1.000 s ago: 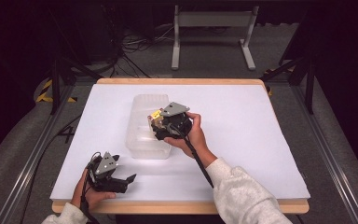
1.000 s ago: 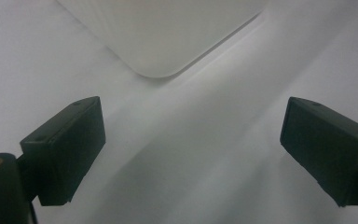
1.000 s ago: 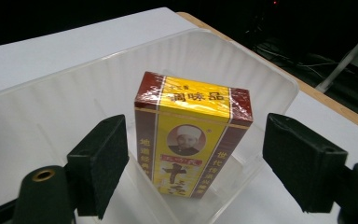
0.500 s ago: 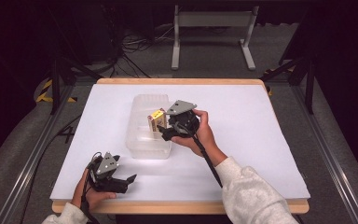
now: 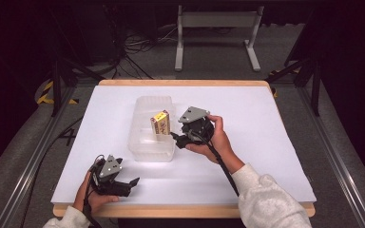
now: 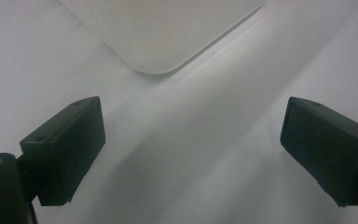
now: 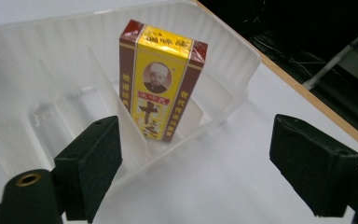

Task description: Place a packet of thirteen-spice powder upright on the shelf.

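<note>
A small yellow and maroon box [image 5: 160, 122] [image 7: 161, 79] stands upright inside a clear plastic container [image 5: 145, 145] [image 7: 37, 93], against one of its thin dividers. Just right of the container, my right gripper [image 5: 177, 140] [image 7: 200, 163] is open, aimed at the box and apart from it, jaws wide with nothing between them. My left gripper [image 5: 128, 173] [image 6: 191, 149] rests low on the white table near the front left corner, open and empty. A rounded corner of the container [image 6: 158, 32] lies ahead of it.
The white table [image 5: 266, 142] has a wooden edge [image 7: 279, 79] close behind the container. Dark floor with cables, metal rails and a grey stand [image 5: 216, 28] surrounds the table. Bare white surface stretches to the right of my right hand.
My right gripper has let go of the box and drawn back to the right, out of the container. The box now stands alone inside. The left gripper has not moved.
</note>
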Demonstrator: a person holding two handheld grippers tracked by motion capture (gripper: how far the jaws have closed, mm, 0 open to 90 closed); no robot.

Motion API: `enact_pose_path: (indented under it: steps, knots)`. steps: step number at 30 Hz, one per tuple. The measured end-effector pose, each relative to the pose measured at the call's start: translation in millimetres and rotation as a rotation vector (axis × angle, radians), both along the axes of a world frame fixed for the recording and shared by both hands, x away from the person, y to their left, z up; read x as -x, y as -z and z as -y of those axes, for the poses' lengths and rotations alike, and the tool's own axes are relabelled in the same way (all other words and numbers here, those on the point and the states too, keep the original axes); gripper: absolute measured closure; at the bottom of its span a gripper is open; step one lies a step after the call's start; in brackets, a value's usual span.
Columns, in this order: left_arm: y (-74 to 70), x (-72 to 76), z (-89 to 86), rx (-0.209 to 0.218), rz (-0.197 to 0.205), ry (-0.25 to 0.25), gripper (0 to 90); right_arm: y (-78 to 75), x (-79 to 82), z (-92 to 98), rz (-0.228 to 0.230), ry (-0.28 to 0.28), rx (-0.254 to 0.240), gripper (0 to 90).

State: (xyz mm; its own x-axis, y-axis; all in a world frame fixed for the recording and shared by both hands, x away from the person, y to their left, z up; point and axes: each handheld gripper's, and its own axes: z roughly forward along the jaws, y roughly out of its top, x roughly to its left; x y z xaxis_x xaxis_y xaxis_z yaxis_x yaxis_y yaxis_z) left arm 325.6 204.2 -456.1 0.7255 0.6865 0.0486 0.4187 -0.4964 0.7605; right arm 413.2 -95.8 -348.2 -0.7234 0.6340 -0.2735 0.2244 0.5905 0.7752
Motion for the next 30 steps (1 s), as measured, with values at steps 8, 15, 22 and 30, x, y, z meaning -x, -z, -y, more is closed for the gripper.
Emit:
enact_pose_path:
  steps: [8,15,22,30]
  knots:
    - [-0.2,-0.3,0.8,-0.004,0.001,0.002,7.0,1.6,8.3,15.3,0.018,0.009,0.04,16.9]
    - [0.1,-0.6,1.6,-0.003,-0.002,-0.001,6.8,4.5,14.8,29.4,0.033,0.017,0.051,17.1]
    - [-0.3,-1.0,1.2,0.003,0.001,-0.014,6.8,10.9,20.5,48.3,0.043,0.018,0.075,17.8]
    - [-0.1,-1.5,1.8,0.0,0.0,-0.016,6.8,14.7,28.7,71.4,0.068,0.024,0.085,17.0]
